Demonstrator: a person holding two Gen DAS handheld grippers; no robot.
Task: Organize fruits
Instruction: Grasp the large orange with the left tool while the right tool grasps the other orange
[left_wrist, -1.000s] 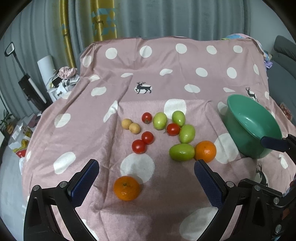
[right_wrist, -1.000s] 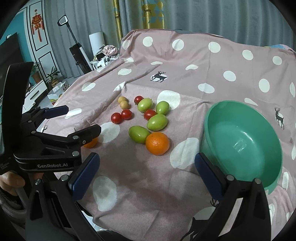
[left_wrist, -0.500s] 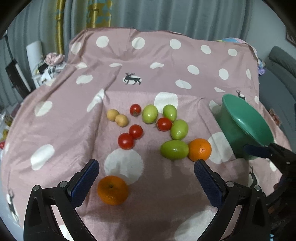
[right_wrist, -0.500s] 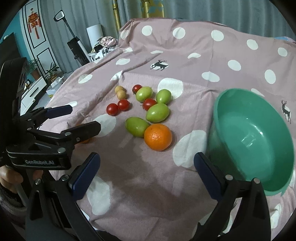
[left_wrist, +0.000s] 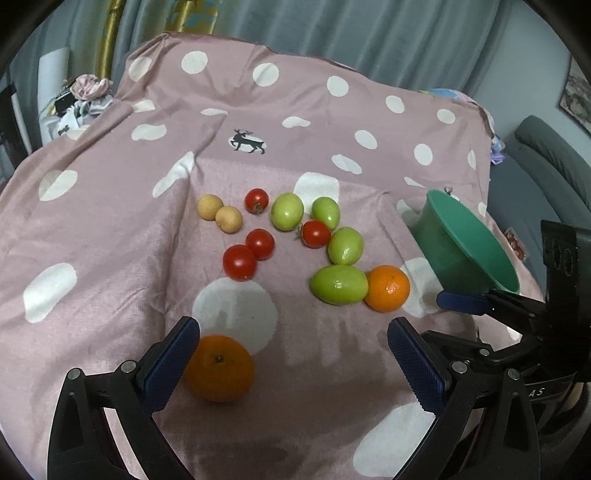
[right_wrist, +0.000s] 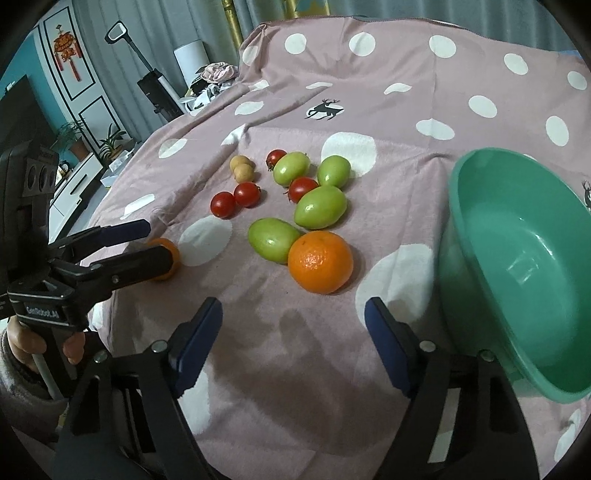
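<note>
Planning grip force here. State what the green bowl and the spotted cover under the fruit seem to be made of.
Green bowl: probably moulded plastic, smooth and glossy, with a soft window reflection on its inner wall.
Spotted cover: woven or brushed fabric, matte; it creases, folds and drapes over the edges.

White lettering reading "GenRobot.AI" stands on the black body of the left gripper (right_wrist: 144, 243), seen at near left. On the right gripper (left_wrist: 458, 317), only the letters "AS" show.
</note>
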